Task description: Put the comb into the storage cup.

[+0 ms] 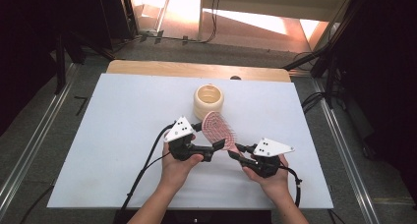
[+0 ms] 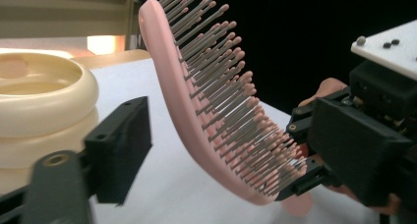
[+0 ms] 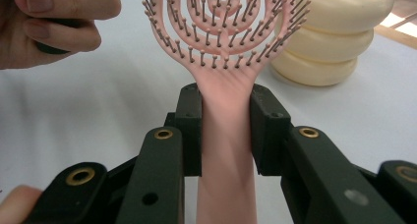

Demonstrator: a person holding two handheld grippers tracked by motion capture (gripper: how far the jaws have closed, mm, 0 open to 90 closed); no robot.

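A pink hairbrush (image 1: 219, 128) with grey bristles stands tilted above the white table, head up, handle low. My right gripper (image 1: 235, 154) is shut on the handle, and in the right gripper view both pads press the handle of the hairbrush (image 3: 226, 130) from either side. My left gripper (image 1: 216, 146) points right at the lower part of the brush head. In the left gripper view one of its fingers (image 2: 120, 145) stands a gap away from the smooth back of the hairbrush (image 2: 196, 111), not touching it.
A cream ribbed round container (image 1: 208, 100) stands open-topped just behind the brush, close to its head. A white sheet (image 1: 123, 135) covers the table, with a wooden edge (image 1: 196, 69) at the far side. Cables trail from both grippers toward the near edge.
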